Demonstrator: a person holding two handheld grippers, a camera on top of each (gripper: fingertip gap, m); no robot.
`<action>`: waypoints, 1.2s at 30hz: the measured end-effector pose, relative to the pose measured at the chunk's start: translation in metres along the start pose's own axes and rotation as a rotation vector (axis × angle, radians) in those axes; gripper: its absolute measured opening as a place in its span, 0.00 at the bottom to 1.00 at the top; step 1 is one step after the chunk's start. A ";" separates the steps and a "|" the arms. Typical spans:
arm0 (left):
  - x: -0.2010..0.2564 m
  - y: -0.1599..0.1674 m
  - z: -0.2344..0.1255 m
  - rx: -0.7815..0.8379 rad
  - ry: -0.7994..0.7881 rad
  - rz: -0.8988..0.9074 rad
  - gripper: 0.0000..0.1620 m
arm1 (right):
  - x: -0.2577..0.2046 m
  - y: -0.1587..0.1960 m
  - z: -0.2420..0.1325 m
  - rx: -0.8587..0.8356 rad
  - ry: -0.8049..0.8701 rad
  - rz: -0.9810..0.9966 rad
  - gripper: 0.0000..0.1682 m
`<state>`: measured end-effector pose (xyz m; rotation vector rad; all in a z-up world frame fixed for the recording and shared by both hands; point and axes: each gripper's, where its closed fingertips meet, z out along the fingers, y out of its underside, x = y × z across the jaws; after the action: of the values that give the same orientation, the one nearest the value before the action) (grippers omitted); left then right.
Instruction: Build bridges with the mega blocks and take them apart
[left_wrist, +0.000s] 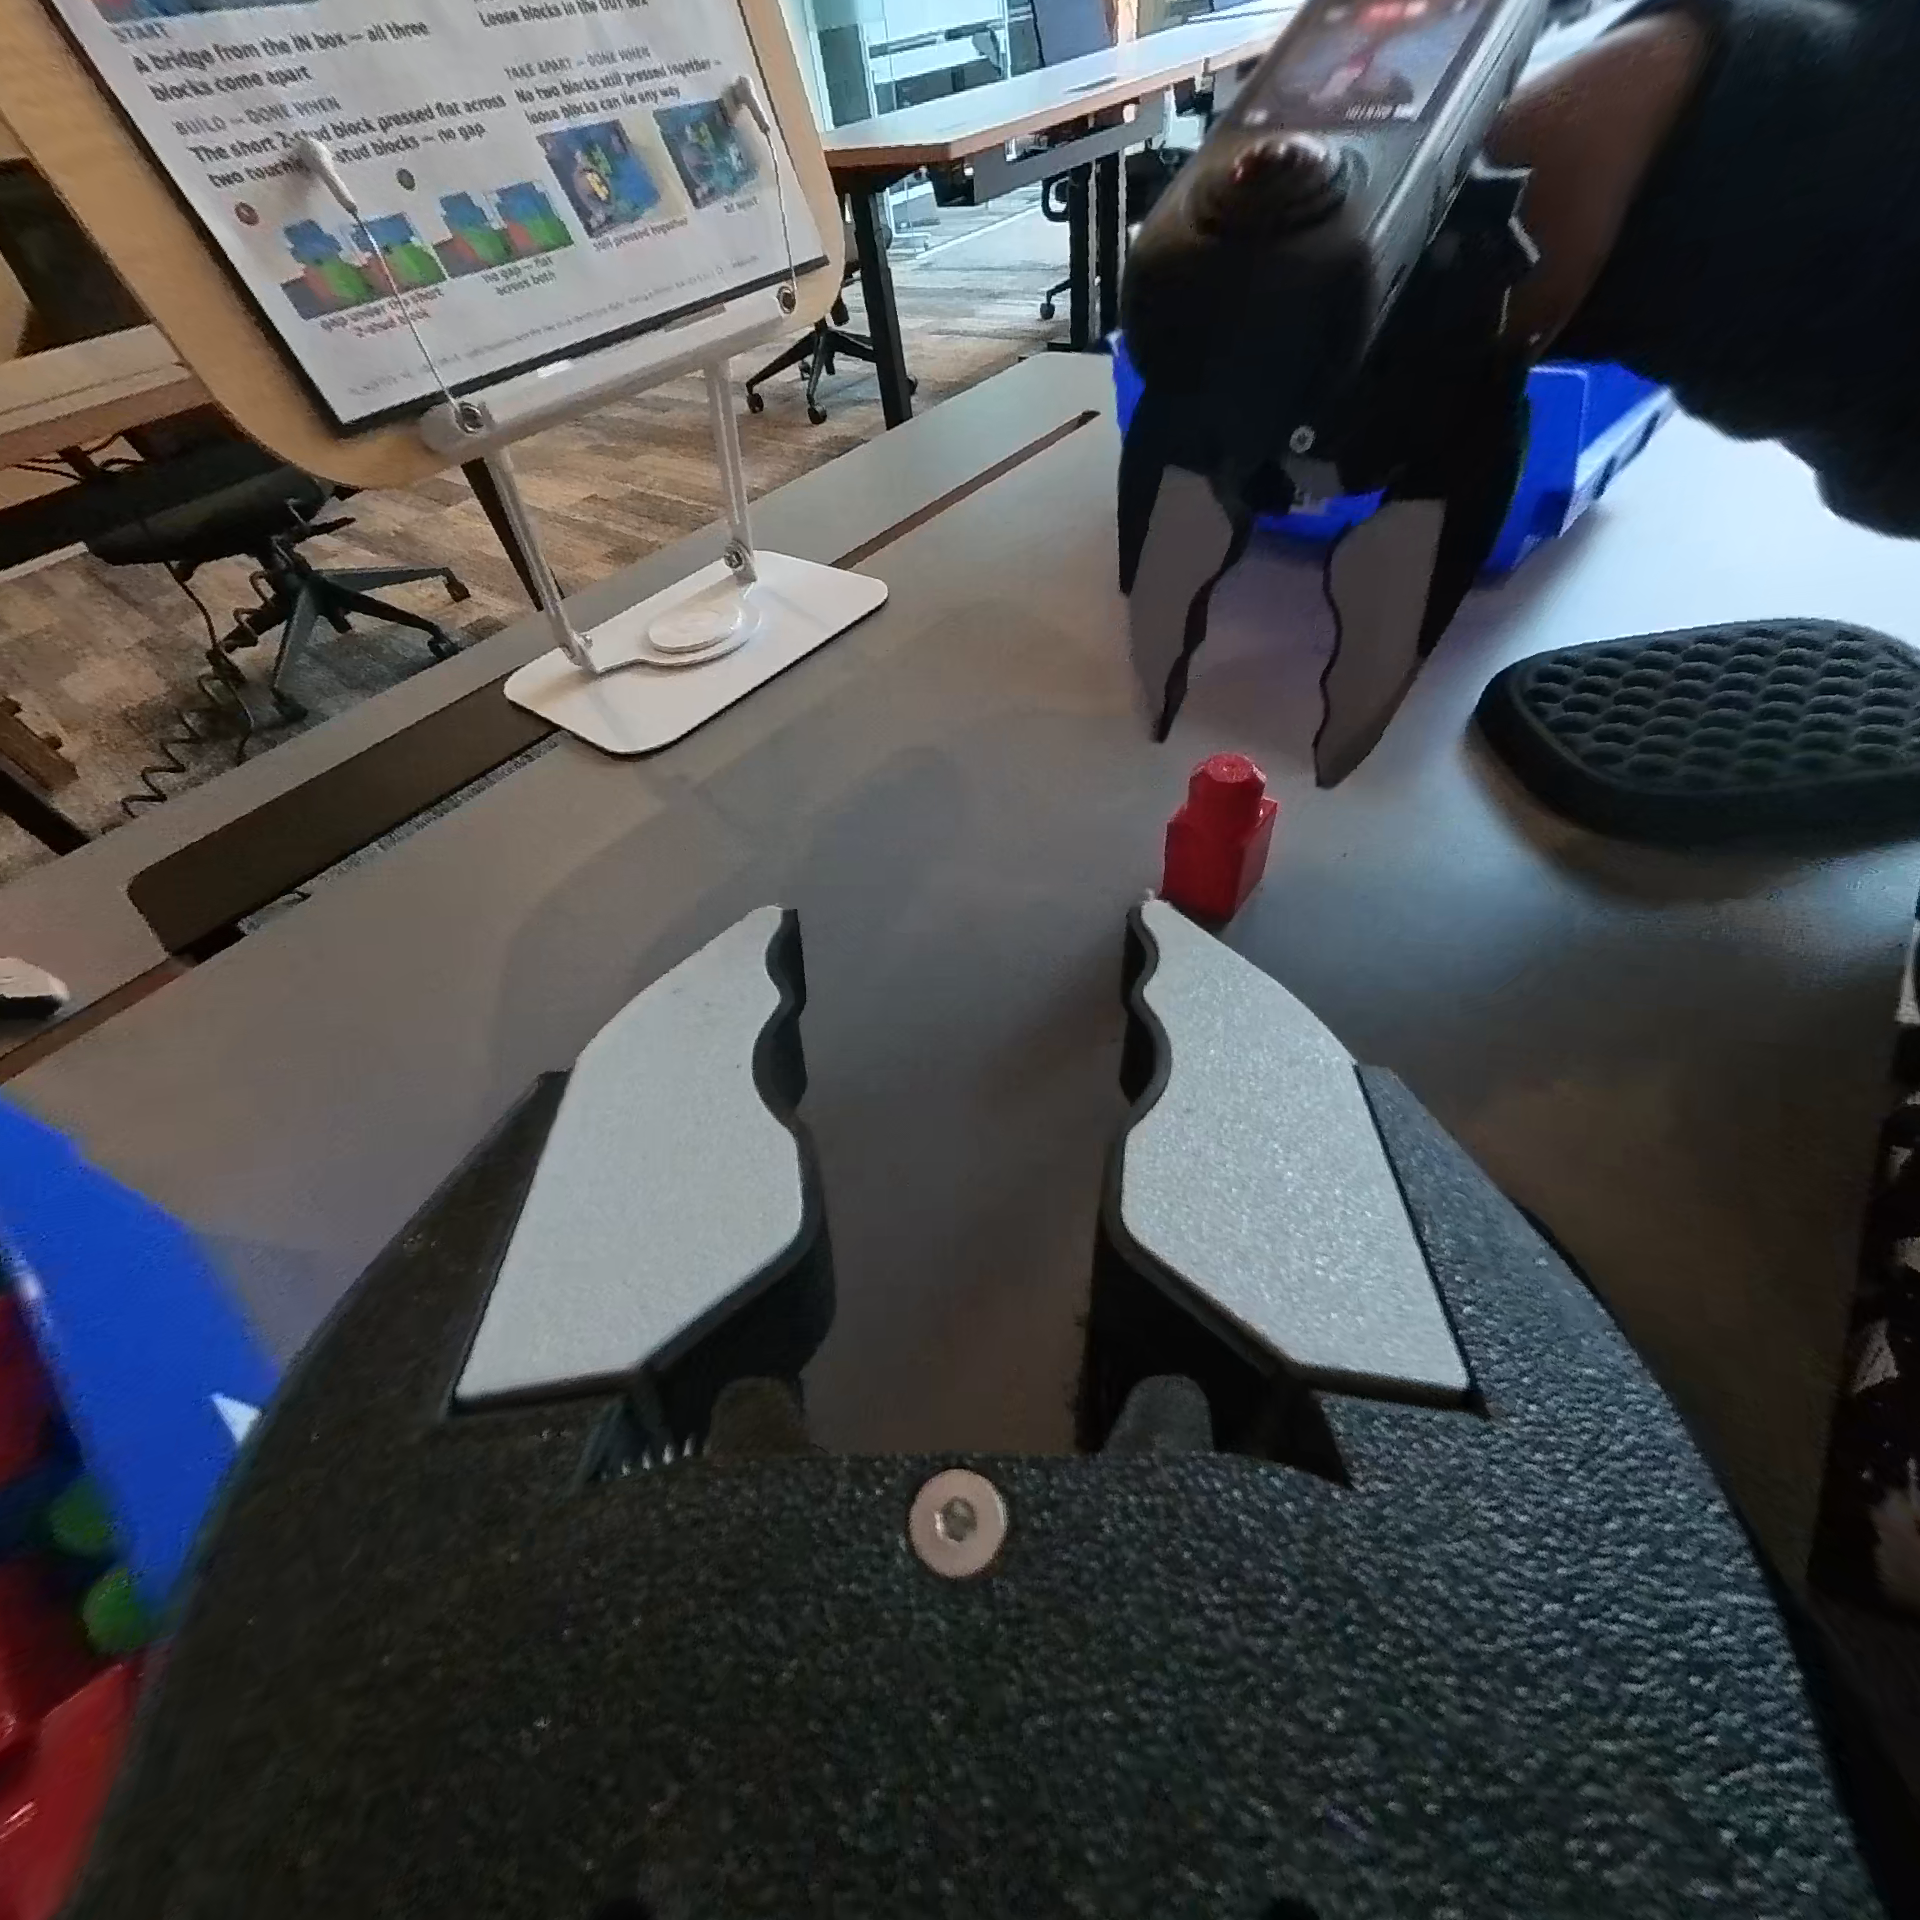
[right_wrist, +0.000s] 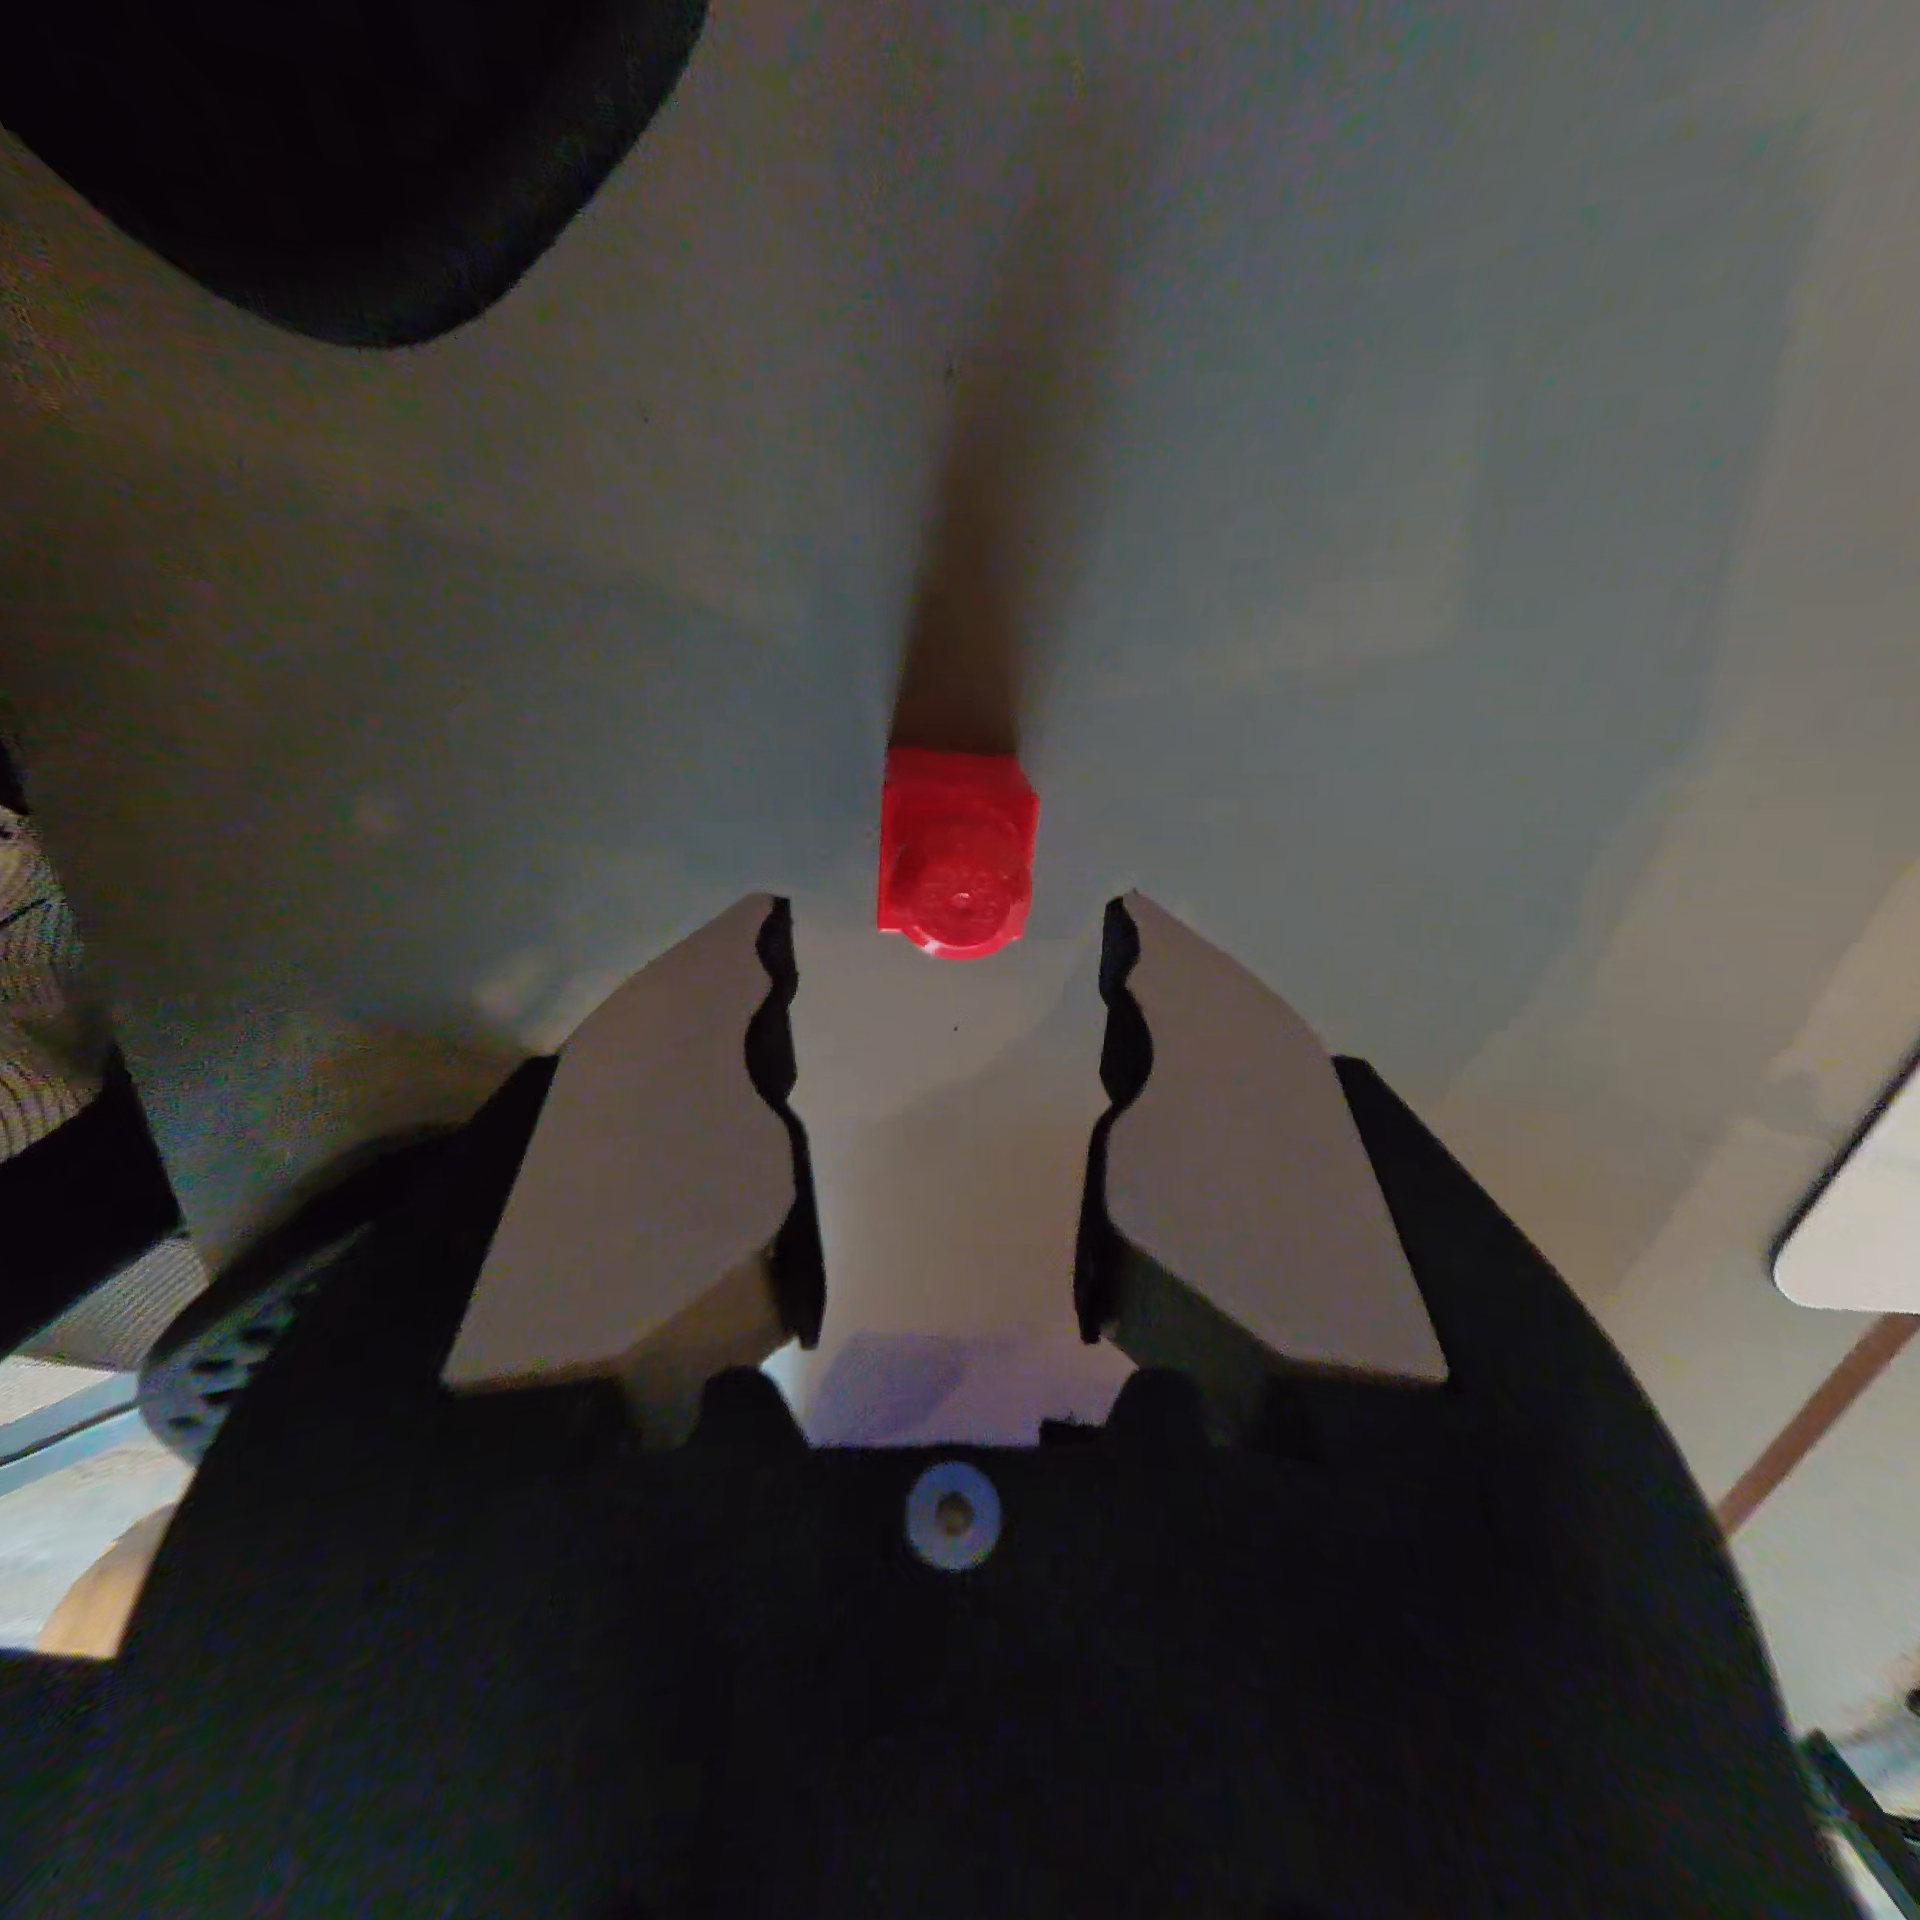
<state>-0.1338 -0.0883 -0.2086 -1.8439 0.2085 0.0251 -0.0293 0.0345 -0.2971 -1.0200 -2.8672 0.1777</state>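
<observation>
A small red one-stud block (left_wrist: 1218, 844) stands upright on the grey table (left_wrist: 935, 727), just beyond my left gripper's right fingertip. My left gripper (left_wrist: 964, 914) is open and empty, low over the table. My right gripper (left_wrist: 1247, 756) hangs above and just behind the block, open and empty, pointing down. In the right wrist view the red block (right_wrist: 956, 852) sits on the table just past my right gripper's (right_wrist: 945, 900) open fingertips, stud up. A blue bin (left_wrist: 114, 1340) with red and green blocks inside is at the lower left.
A white stand (left_wrist: 696, 644) holding an instruction sheet (left_wrist: 457, 177) stands at the back left of the table. A second blue bin (left_wrist: 1569, 457) sits behind my right gripper. A black honeycomb pad (left_wrist: 1714, 717) lies at the right. Office chairs and desks stand beyond the table. My hands' fingertips stand some 20 cm from each other.
</observation>
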 end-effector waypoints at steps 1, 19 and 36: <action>-0.001 0.000 -0.002 0.000 -0.009 0.003 0.36 | 0.000 -0.002 -0.004 0.002 0.005 -0.005 0.34; -0.213 0.086 -0.129 -0.556 -0.589 -0.135 0.31 | 0.010 0.005 -0.048 0.196 0.161 0.114 0.40; -0.302 0.158 -0.079 -0.610 -0.809 -0.409 0.35 | 0.010 0.023 -0.050 0.204 0.184 0.159 0.40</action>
<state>-0.4622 -0.1666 -0.2984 -2.2801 -0.8194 0.5905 -0.0165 0.0620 -0.2499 -1.1558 -2.5439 0.3594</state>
